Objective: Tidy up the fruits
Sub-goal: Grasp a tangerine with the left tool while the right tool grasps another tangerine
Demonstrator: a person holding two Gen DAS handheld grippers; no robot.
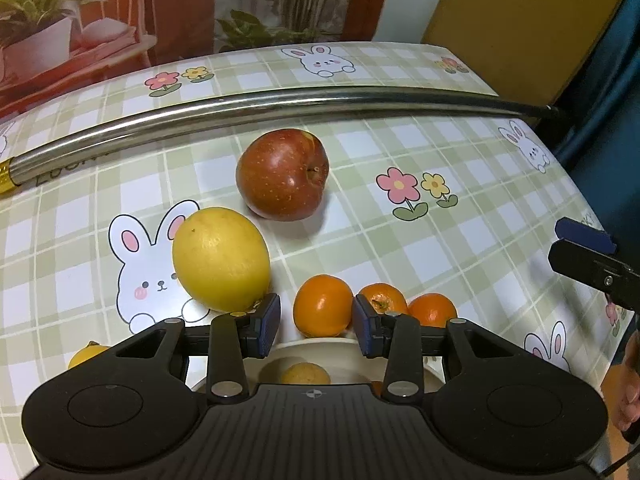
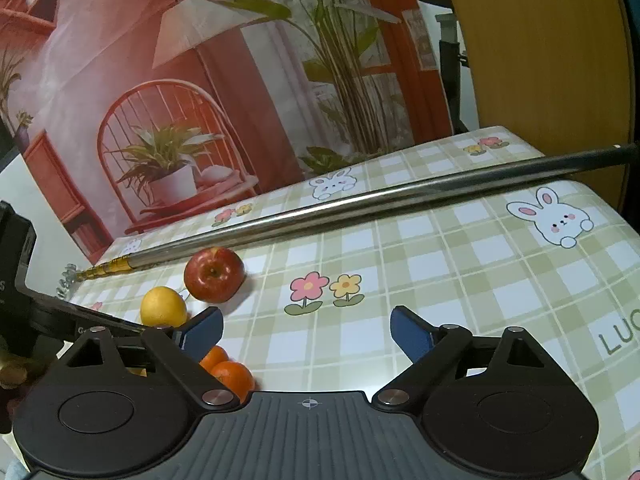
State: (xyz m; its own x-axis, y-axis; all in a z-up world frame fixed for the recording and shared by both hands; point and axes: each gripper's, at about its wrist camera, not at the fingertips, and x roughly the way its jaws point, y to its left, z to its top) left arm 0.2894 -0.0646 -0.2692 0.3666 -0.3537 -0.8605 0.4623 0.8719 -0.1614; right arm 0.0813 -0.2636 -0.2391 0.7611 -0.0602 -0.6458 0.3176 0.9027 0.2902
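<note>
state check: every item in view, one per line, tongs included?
Left tongs: jaws around an orange, grip unclear.
Right tongs: open, empty, above the cloth.
Orange: on the table, between the left jaws.
Two more oranges: loose, beside it.
Apple: on its side, free.
Yellow fruit: on the table, free.
Bowl: holds one small yellowish fruit.
Metal rod: lying across the table.

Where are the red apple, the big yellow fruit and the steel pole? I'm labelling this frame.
red apple (image 1: 282,174), left wrist view, on its front skin.
big yellow fruit (image 1: 221,259), left wrist view, middle of its rind.
steel pole (image 1: 280,104), left wrist view, mid-shaft.
</note>
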